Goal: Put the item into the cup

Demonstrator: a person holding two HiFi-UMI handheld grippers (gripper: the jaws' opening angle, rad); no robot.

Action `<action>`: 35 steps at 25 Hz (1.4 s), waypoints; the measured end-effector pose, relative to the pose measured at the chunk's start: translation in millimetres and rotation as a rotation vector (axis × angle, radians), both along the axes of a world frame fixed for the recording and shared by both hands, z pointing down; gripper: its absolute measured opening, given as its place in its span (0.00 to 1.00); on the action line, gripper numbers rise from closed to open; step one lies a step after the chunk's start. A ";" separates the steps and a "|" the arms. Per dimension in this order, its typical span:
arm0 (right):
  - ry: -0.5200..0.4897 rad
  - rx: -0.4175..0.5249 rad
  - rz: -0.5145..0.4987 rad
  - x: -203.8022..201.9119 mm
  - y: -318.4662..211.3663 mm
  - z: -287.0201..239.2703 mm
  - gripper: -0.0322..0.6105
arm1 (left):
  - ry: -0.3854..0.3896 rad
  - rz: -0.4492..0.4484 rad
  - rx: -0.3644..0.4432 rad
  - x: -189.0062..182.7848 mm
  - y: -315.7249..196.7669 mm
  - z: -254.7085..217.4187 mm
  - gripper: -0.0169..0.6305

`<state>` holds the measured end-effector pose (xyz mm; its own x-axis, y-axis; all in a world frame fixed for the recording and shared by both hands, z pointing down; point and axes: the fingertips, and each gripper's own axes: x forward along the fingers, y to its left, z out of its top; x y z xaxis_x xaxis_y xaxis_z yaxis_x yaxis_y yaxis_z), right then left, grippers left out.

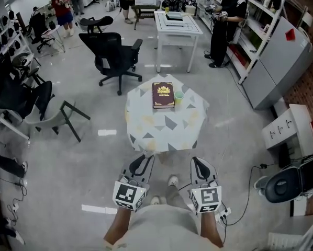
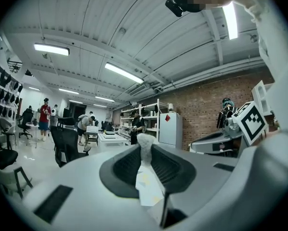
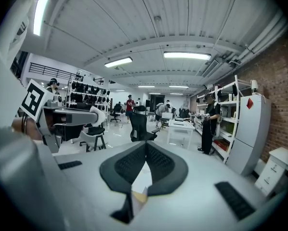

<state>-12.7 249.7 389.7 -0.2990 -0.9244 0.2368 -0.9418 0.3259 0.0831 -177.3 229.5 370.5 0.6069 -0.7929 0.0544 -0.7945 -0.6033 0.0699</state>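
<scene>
Left gripper (image 1: 144, 158): held low against the person's body, short of the round desk (image 1: 161, 127). In the left gripper view its jaws stand a narrow slit apart, closed on a small pale lump (image 2: 145, 142) pinched at the tips. The lump is too blurred to identify. The patterned desk top shows through the slit below it.

Right gripper (image 1: 197, 161): held level with the left one, also short of the desk. In the right gripper view its jaws meet at the tips, with nothing between them.

Desk: a dark red book (image 1: 163, 95) lies on the far half. A pale green cup (image 1: 179, 96) stands upright just beside the book's right edge. Both are well apart from the grippers.
</scene>
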 end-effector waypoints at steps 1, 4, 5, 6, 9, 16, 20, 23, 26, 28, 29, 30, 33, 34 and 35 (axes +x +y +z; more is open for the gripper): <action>-0.004 0.002 -0.003 1.1 -4.7 0.3 0.06 | -0.001 -0.005 -0.001 0.7 -3.5 0.7 0.14; -0.015 0.010 -0.017 5.2 -20.5 1.0 0.06 | -0.008 -0.017 -0.004 5.5 -16.7 3.6 0.14; -0.018 0.010 -0.022 7.1 -26.0 2.1 0.06 | -0.010 -0.020 -0.004 7.8 -21.9 4.3 0.14; -0.020 0.009 -0.025 9.3 -31.8 3.1 0.06 | -0.012 -0.024 -0.003 10.2 -27.4 4.7 0.14; -0.026 0.009 -0.035 17.6 -52.4 3.6 0.06 | -0.021 -0.036 0.000 18.2 -45.1 4.4 0.14; -0.045 0.012 -0.075 39.2 -102.0 2.5 0.06 | -0.041 -0.067 0.005 44.2 -85.6 -1.4 0.14; -0.056 0.015 -0.095 53.9 -126.6 0.2 0.06 | -0.058 -0.085 -0.014 59.0 -105.0 0.7 0.14; -0.067 0.010 -0.102 67.3 -141.9 -0.1 0.06 | -0.063 -0.101 -0.013 70.9 -118.0 -0.3 0.14; -0.078 0.007 -0.109 79.4 -154.9 -1.2 0.06 | -0.073 -0.111 -0.017 82.5 -129.2 -3.2 0.14; -0.086 0.005 -0.114 86.9 -161.4 -0.9 0.06 | -0.079 -0.116 -0.020 90.9 -135.0 -3.7 0.14; -0.089 0.003 -0.117 90.7 -164.3 0.4 0.06 | -0.082 -0.118 -0.022 95.2 -137.3 -3.0 0.14; -0.091 0.002 -0.121 93.9 -167.6 2.1 0.06 | -0.084 -0.120 -0.024 99.2 -139.4 -1.9 0.14; -0.099 -0.001 -0.130 99.6 -178.2 5.1 0.06 | -0.093 -0.119 -0.019 108.4 -145.7 -3.6 0.14; -0.102 -0.001 -0.133 100.6 -181.2 5.1 0.06 | -0.095 -0.121 -0.015 110.4 -147.9 -5.1 0.14; -0.104 -0.002 -0.137 101.2 -184.0 4.8 0.06 | -0.096 -0.123 -0.013 111.6 -149.7 -5.7 0.14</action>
<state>88.6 65.7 394.5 -0.4449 -0.8731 0.1996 -0.8921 0.4516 -0.0131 -65.7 79.7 364.8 0.4965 -0.8599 0.1186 -0.8659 -0.5003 -0.0030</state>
